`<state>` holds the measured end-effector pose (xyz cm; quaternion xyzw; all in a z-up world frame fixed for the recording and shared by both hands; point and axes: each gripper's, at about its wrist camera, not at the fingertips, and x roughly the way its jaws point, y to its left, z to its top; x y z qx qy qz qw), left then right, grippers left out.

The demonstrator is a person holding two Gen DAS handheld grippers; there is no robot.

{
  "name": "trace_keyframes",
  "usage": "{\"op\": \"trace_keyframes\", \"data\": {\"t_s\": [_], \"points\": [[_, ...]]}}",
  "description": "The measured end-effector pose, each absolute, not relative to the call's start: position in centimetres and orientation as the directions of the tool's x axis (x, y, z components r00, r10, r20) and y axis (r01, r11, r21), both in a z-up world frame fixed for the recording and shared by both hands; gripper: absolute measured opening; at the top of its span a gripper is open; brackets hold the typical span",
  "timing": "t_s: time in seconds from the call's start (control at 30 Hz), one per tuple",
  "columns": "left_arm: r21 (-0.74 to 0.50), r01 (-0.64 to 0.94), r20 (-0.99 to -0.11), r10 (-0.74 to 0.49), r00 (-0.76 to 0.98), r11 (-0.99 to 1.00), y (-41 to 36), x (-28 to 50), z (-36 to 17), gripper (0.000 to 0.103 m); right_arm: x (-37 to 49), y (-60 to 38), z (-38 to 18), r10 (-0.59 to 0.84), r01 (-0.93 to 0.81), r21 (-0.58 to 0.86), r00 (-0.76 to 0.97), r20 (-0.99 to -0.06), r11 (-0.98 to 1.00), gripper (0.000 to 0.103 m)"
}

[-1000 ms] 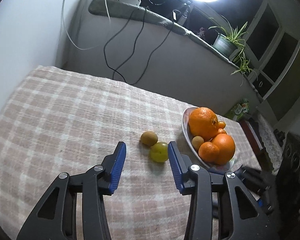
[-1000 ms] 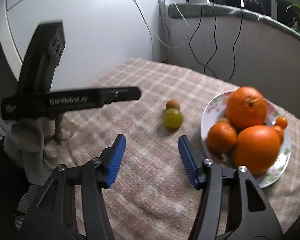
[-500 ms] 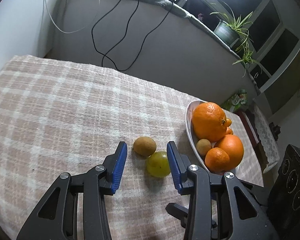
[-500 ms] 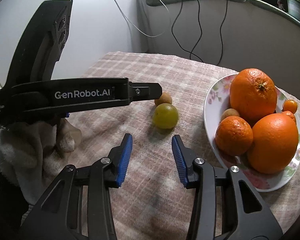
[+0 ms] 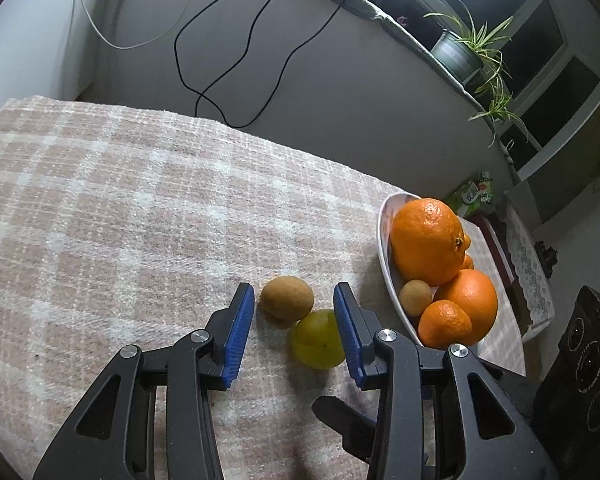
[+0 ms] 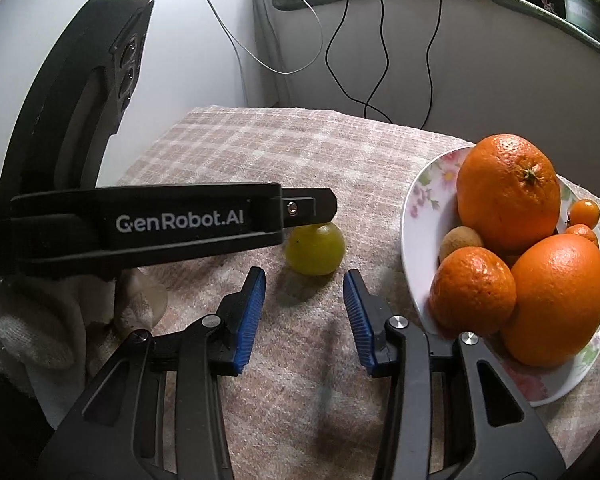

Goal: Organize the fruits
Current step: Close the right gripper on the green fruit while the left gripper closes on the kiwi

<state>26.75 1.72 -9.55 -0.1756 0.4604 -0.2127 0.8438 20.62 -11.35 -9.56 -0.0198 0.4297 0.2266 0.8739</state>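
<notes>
A brown kiwi (image 5: 287,297) and a yellow-green round fruit (image 5: 318,340) lie side by side on the checked tablecloth (image 5: 120,216). My left gripper (image 5: 294,320) is open, its blue pads straddling both fruits just above the cloth. A white flowered plate (image 6: 422,196) to the right holds several oranges (image 6: 508,190) and another kiwi (image 6: 458,240). My right gripper (image 6: 304,294) is open and empty, just short of the yellow-green fruit (image 6: 315,249). The left gripper's body (image 6: 172,222) crosses the right wrist view and hides the brown kiwi there.
A wall with hanging black cables (image 5: 220,60) runs behind the table. A potted plant (image 5: 460,52) stands on the ledge at the back right. A black device (image 5: 580,380) sits at the right, beyond the table's edge. A gloved hand (image 6: 28,328) holds the left gripper.
My left gripper has moved forward and down, so both loose fruits now sit between its pads. My right gripper has come closer to the yellow-green fruit and its jaws have narrowed.
</notes>
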Motion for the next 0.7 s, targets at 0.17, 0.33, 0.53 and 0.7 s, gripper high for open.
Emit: {"op": "trace_keyframes", "data": {"t_s": [0.17,0.33,0.53,0.7], "points": [[-0.493,0.199,-0.699,-0.522,0.489,0.847,2.0,26.8,-9.7,0.026,20.9,-11.2,-9.7,0.376,-0.414,0.154,0.531,-0.759,0.897,0.043],[-0.503,0.187,-0.695,-0.523,0.493,0.844,2.5,26.8,-10.0,0.024,20.9,-10.7,-9.7,0.366,-0.428,0.129,0.535,-0.762,0.895,0.041],[-0.508,0.180,-0.690,-0.523,0.501,0.842,3.1,26.5,-10.0,0.024,21.4,-9.9,-9.8,0.349,-0.444,0.093,0.540,-0.766,0.891,0.039],[-0.518,0.158,-0.682,-0.517,0.516,0.841,4.4,26.4,-10.1,0.024,21.8,-9.5,-9.7,0.328,-0.446,0.062,0.550,-0.768,0.893,0.039]]}}
